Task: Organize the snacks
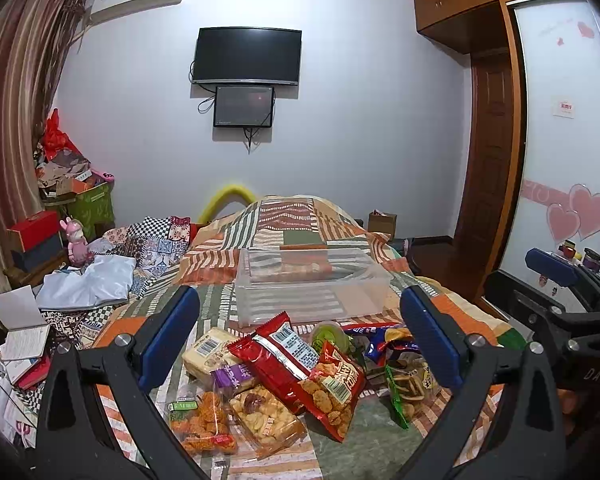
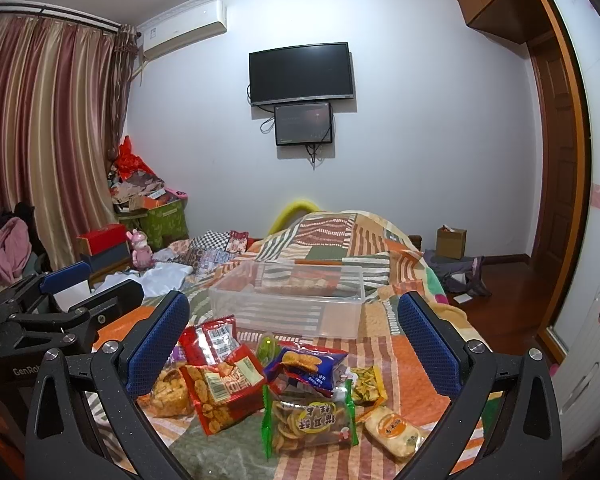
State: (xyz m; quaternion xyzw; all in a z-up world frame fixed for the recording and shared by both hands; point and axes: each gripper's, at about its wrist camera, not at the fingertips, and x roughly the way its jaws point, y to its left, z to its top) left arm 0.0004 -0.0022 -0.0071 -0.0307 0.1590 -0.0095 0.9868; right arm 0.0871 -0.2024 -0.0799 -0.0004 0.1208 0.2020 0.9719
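A pile of snack packets lies on the patchwork bedspread in front of both grippers. In the left wrist view I see a red cracker bag (image 1: 324, 380), a clear nut packet (image 1: 264, 416), an orange snack packet (image 1: 202, 424) and a blue bag (image 1: 384, 340). In the right wrist view I see the red bag (image 2: 220, 384), the blue bag (image 2: 308, 364), a green-edged clear cookie packet (image 2: 312, 420) and a small rice cracker (image 2: 396, 432). A clear plastic bin (image 1: 312, 284) (image 2: 292, 300) stands empty behind the pile. My left gripper (image 1: 300, 340) and right gripper (image 2: 292, 344) hover above the pile, both open and empty.
The bed (image 1: 140, 332) runs toward a white wall with two screens (image 1: 246, 56). Books and clothes (image 1: 24, 328) lie at the left. Boxes and a pink toy (image 2: 142, 250) stand by the curtain. A wardrobe (image 1: 560, 160) and a wooden floor (image 2: 500, 300) are at the right.
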